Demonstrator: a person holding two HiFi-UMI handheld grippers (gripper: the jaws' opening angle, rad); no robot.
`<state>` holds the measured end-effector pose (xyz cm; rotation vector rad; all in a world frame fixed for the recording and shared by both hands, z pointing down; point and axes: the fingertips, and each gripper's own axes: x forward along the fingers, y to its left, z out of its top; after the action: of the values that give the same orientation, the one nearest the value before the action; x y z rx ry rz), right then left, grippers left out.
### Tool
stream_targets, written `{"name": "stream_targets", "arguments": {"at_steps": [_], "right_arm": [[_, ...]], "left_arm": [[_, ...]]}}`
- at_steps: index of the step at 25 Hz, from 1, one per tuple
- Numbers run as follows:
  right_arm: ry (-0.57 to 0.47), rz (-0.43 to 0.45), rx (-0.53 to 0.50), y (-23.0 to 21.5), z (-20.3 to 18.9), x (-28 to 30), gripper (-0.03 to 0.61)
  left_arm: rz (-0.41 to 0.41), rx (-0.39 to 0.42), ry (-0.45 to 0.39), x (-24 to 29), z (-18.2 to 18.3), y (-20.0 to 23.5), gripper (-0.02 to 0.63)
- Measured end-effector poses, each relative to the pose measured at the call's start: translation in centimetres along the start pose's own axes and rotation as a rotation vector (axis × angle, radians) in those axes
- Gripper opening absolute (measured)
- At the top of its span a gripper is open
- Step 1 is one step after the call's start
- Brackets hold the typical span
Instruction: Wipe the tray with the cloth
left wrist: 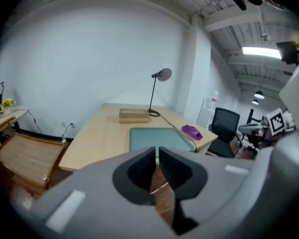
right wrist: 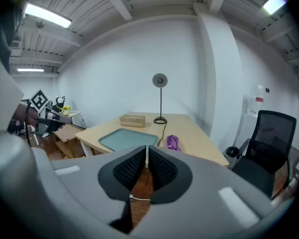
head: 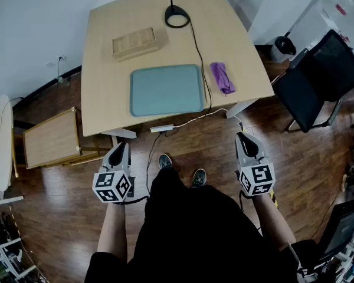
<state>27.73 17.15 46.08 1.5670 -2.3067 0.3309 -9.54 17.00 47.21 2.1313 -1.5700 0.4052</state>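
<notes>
Since the purple cloth lies just right of the tray, long axis running up-frame, the right gripper looks nearer; it and the left gripper are both closed, empty.

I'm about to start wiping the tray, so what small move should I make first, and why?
Probably step in and reach the right gripper toward the purple cloth, opening its jaws. It and the left gripper hang empty, jaws nearly closed, short of the table; the cloth lies beside the tray, on your right.
</notes>
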Motion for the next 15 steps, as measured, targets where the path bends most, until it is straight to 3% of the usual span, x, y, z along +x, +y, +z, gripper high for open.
{"name": "stream_targets", "arguments": {"at_steps": [6, 8, 11, 15], "right_arm": [[0.061, -0.037, 0.036, -1.9, 0.2, 6.0, 0.018], [0.105, -0.057, 0.053, -2.6, 0.1, 8.5, 0.058], [0.187, -0.107, 0.016, -4.5, 0.1, 12.7, 0.118], [0.283, -0.209, -0.054, -8.3, 0.4, 17.6, 0.118]], "left_arm": [[-0.048, -0.003, 0.024, 4.9, 0.4, 3.0, 0.041], [-0.063, -0.003, 0.043, 7.0, 0.7, 4.5, 0.043], [-0.080, -0.015, 0.092, 10.3, 1.1, 7.5, 0.052], [-0.093, 0.030, 0.189, 14.5, 1.6, 10.9, 0.051]]}}
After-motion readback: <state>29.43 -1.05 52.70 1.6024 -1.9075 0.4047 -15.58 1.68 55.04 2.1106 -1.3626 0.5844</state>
